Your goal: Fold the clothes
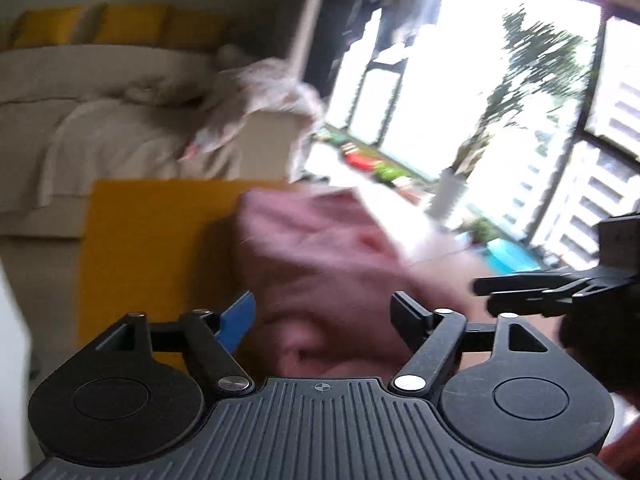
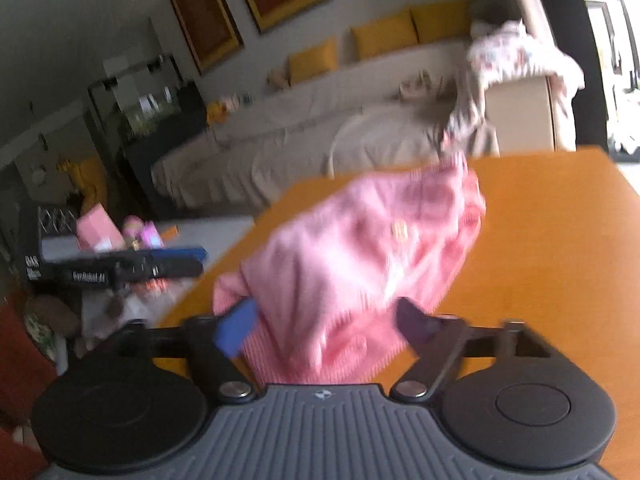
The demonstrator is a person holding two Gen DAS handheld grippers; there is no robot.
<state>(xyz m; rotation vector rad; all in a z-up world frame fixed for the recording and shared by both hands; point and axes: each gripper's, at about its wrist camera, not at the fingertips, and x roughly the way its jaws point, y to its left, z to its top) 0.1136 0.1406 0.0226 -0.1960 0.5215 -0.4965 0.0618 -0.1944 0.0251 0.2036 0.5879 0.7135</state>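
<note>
My left tool [image 1: 322, 318] has its fingers spread wide; nothing sits between them. The pink garment [image 1: 332, 264] lies bunched just ahead of it on the orange table [image 1: 152, 240], and the blue pad [image 1: 237, 324] of the left finger stands clear of the cloth's edge.

My right tool [image 2: 326, 322] also has its fingers spread, one on either side of the pink garment [image 2: 360, 256]. The near ribbed hem of the garment runs down between the fingers toward the tool body. The frame is smeared with motion, so I cannot tell for certain whether either pad touches the fabric; the fingers appear released rather than clamped.

The garment is crumpled, unfolded, and rests near the table's [image 2: 552, 240] left edge in the right wrist view, with bare table to its right.

Each tool shows in the other's camera: the right one [image 1: 480, 294] enters at the right of the left view, the left one [image 2: 202, 262] at the left of the right view, both beside the garment.

Behind the table stands a beige sofa [image 2: 304, 120] with yellow cushions [image 2: 384, 36] and a patterned cloth [image 2: 516, 56] draped over its arm
</note>
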